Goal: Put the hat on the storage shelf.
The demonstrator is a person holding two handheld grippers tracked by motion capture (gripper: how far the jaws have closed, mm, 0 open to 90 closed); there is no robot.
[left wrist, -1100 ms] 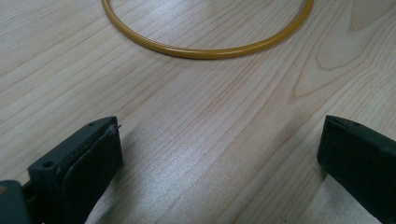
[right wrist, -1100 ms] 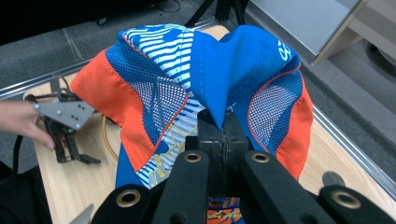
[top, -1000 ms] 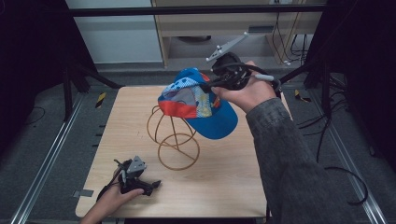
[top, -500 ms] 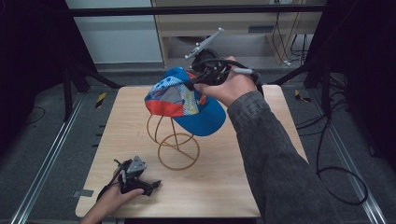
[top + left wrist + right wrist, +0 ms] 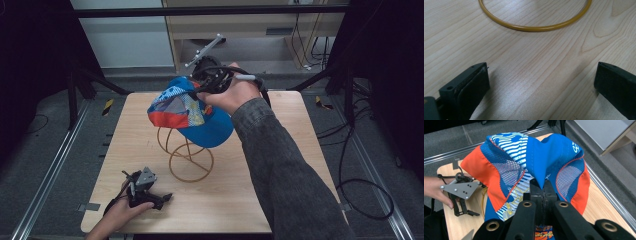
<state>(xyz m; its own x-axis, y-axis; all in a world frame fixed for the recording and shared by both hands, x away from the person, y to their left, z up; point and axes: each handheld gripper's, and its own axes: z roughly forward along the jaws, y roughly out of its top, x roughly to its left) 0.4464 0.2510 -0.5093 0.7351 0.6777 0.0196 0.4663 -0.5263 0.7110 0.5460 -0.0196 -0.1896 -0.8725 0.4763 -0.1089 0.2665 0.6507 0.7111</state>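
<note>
I see my right gripper point(image 5: 543, 192) pinching the cap point(image 5: 192, 112) at frame centre, above the wire stand point(image 5: 186, 155); my left gripper point(image 5: 142, 187), jaws apart, rests lower left near the table point(image 5: 280, 190) edge.

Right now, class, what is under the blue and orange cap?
Under the cap, pinched in the right claw, stands a gold wire hat stand on the wooden table. Its ring base and lower loops show; its top is covered by the cap.
</note>
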